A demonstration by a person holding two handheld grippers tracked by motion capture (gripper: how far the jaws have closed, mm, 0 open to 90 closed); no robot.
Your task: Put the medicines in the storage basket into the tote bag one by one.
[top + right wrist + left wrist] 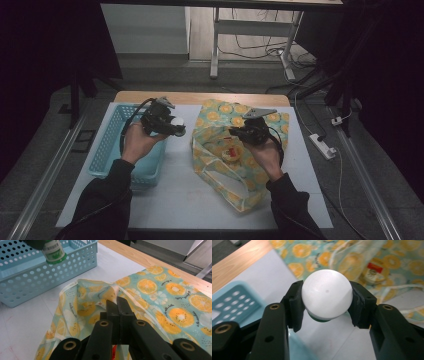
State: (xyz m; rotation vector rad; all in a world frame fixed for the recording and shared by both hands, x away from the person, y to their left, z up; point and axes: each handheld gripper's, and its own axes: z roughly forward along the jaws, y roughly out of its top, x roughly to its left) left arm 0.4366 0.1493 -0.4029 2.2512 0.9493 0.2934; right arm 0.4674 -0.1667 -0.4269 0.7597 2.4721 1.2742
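Observation:
A small bottle (325, 290) with a rounded white cap and a green label is clamped between the jaws of my left gripper (326, 302). In the high view that left gripper (175, 126) holds the bottle (178, 121) above the table, between the blue basket (107, 145) and the orange-print cloth bag (250, 172). The right gripper view shows the bottle (53, 251) hanging over the basket's (32, 277) corner. My right gripper (117, 303) has its jaws together on the raised rim of the bag (160, 297), holding the mouth up. Inside the bag lies a round item with a red label (374, 272).
The white table mat (180, 190) has a wooden edge (200, 97) at the far side. Beyond the table stand a desk's metal legs (215, 50), with cables and a power strip (322, 145) on the floor to the right.

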